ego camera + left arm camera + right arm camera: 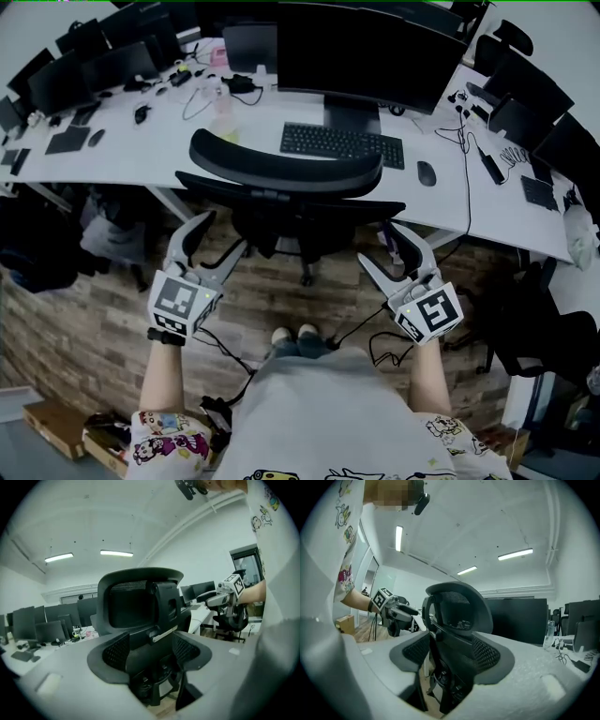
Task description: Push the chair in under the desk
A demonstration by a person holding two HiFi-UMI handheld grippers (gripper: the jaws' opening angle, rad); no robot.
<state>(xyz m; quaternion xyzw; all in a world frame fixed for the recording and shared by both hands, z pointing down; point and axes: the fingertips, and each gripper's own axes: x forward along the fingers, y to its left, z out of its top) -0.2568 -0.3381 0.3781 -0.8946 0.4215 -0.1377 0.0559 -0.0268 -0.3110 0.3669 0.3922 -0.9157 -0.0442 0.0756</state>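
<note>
— Where is the chair now?

— The chair (291, 202) stands at the near edge of the desk (141, 155), its back toward the person, straight in front of the keyboard (342, 143) and the big monitor (370, 52). In the head view its headrest (286, 161) overlaps the desk's edge. How far the seat reaches under, I can't tell.

— And the claws?

— The left gripper (217, 239) is near the left side of the chair's back and the right gripper (386, 248) is near the right side, both over the wooden floor (84, 319). Each has its jaws spread wide.

— Is anything in them?

— Each gripper view shows the chair's back framed in the gap between the jaws, but it sits farther off and the pads stay clear of it.
</note>
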